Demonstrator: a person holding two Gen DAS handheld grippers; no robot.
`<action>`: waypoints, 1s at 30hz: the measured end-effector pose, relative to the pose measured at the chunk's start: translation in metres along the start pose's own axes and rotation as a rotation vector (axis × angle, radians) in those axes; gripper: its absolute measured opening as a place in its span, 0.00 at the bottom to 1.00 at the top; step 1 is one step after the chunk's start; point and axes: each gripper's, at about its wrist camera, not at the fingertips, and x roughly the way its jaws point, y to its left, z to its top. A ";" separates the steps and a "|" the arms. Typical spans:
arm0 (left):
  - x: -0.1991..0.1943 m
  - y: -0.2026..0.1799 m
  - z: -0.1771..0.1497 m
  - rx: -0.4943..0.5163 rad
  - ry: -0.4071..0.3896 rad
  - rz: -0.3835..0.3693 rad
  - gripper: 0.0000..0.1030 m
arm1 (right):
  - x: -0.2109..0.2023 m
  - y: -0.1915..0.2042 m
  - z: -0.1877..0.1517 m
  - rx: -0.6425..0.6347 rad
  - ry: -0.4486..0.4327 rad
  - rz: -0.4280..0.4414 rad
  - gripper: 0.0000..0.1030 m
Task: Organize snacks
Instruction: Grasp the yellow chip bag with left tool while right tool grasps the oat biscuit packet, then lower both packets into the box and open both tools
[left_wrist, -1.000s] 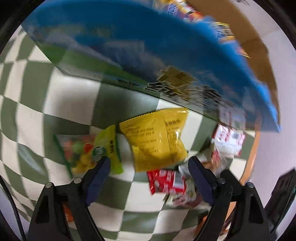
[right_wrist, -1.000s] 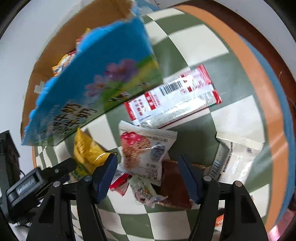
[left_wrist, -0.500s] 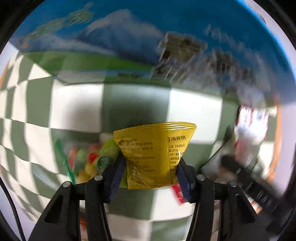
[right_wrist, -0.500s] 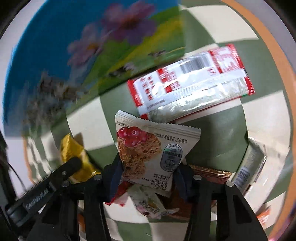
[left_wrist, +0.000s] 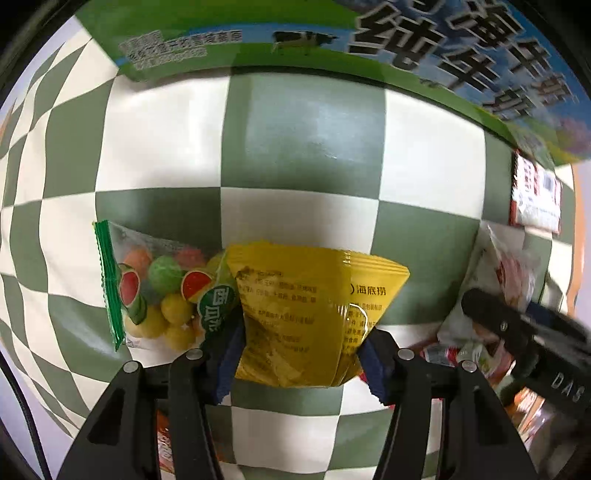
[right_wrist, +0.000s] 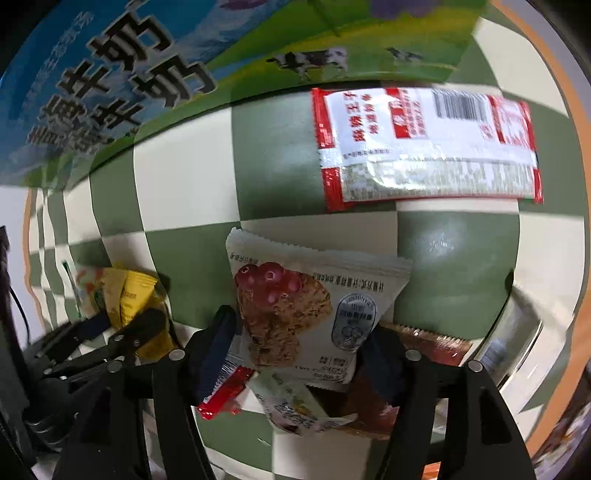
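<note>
On checkered cloth (left_wrist: 303, 136), both grippers grip packets.

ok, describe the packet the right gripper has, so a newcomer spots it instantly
On the green-and-white checkered cloth, below the long red-and-white wrapper, the right gripper pinches a white oat cookie packet. Only this one pictures red berries on an oat cookie.

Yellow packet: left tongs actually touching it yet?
Touching. The left wrist view shows the left tongs with both blue pads pressed against the sides of the yellow packet, which is creased between them.
</note>
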 end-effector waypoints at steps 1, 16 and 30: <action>-0.001 0.001 -0.002 -0.004 -0.009 0.001 0.51 | 0.001 0.000 -0.004 0.017 -0.013 -0.002 0.67; -0.069 0.014 -0.048 -0.034 -0.146 -0.046 0.45 | -0.040 -0.019 -0.036 0.014 -0.110 0.019 0.46; -0.228 0.017 0.049 0.033 -0.315 -0.216 0.45 | -0.222 0.019 0.036 -0.109 -0.294 0.190 0.46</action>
